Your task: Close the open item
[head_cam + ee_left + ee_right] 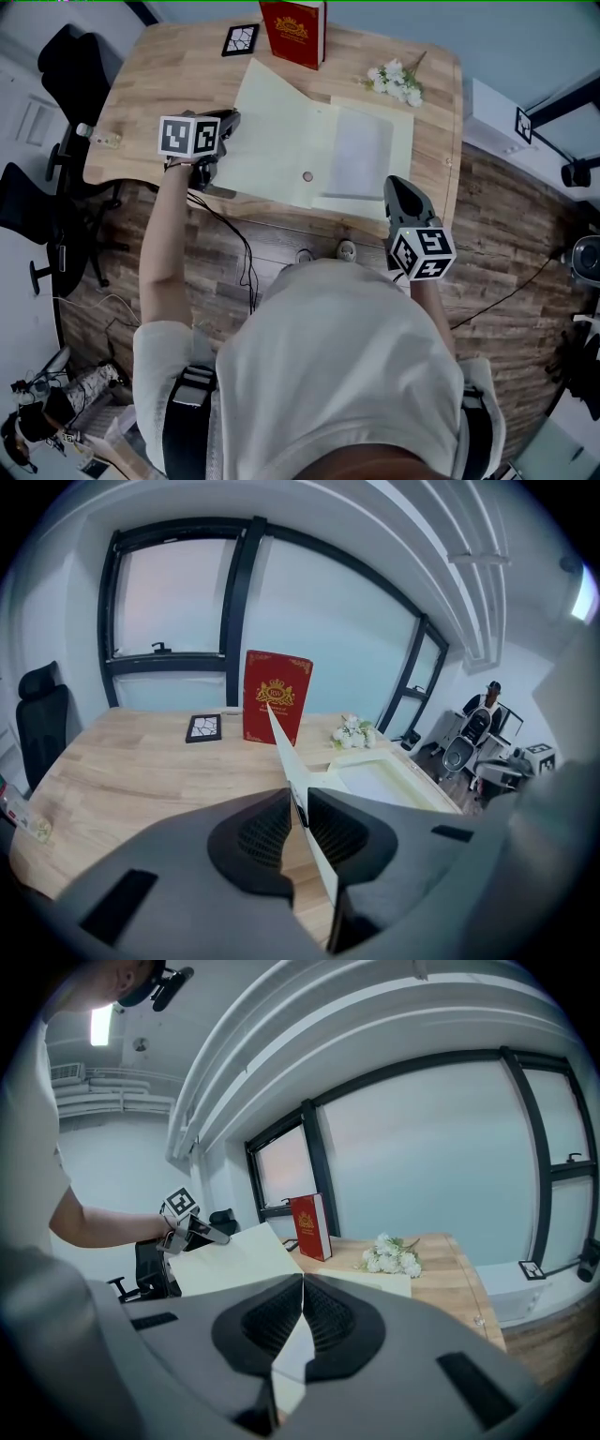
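Lying open on the tabletop (pixel 159 84), the pale yellow folder (pixel 361 155) sat straight ahead of the person, its fold running from the near edge away toward the red book (pixel 295 33); the cover (pixel 267 127) stood to the left of that fold, lifted off the wood and tilted, so closing it looked like a swing to the right over the flat half. The left hand-held gripper (pixel 225 127) was the nearer one to that cover and was clenched on its outer edge, the thin sheet pinched between the pads; the right hand-held gripper (pixel 398 192) was at the folder's near right corner, its jaws pressed on the pale edge there, seemingly steadying the base. A small round snap (pixel 307 175) showed near the fold; white flowers (pixel 398 82) lay just beyond the folder's far right corner. As for writing, the red book bore a gold crest with lettering too small to read; the folder showed no print.
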Demonstrator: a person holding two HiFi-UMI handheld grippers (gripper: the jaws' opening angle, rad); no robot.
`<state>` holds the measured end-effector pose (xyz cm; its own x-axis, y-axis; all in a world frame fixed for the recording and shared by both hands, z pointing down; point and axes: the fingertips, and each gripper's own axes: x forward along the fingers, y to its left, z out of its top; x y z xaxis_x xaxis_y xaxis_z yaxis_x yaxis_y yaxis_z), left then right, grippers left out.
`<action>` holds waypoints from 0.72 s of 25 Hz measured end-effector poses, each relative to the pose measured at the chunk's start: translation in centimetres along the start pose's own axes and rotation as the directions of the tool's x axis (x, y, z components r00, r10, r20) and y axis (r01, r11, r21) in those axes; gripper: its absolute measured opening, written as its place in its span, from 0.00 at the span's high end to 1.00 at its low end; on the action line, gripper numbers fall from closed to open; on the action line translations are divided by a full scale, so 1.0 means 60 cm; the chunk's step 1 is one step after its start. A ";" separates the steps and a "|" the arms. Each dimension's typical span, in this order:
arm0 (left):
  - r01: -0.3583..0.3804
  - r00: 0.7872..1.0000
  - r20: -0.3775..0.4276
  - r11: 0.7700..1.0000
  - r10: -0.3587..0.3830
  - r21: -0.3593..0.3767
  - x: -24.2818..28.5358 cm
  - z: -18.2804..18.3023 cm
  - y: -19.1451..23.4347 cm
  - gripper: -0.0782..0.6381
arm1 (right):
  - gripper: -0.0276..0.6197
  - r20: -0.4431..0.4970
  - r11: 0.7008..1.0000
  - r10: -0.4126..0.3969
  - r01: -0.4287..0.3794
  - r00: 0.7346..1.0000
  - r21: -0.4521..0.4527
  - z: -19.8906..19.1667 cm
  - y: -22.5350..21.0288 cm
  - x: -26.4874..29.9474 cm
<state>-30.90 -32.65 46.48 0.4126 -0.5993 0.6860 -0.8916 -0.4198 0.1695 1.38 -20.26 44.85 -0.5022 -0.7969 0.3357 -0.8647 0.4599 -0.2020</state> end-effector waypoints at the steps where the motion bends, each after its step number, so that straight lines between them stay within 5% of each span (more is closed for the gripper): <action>1: 0.005 1.000 0.003 1.000 -0.005 0.007 0.000 0.004 -0.007 0.79 | 0.93 0.001 1.000 -0.001 0.001 1.000 0.001 0.000 -0.001 -0.001; 18: 0.117 0.993 0.002 0.982 -0.118 0.151 0.003 0.067 -0.152 0.79 | 0.93 0.015 1.000 -0.030 0.029 0.999 0.012 -0.003 -0.021 -0.029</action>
<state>-21.98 -31.66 42.22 0.5156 -0.5468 0.6597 -0.7990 -0.5849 0.1396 3.36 -19.39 44.67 -0.4763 -0.8160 0.3274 -0.8789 0.4317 -0.2028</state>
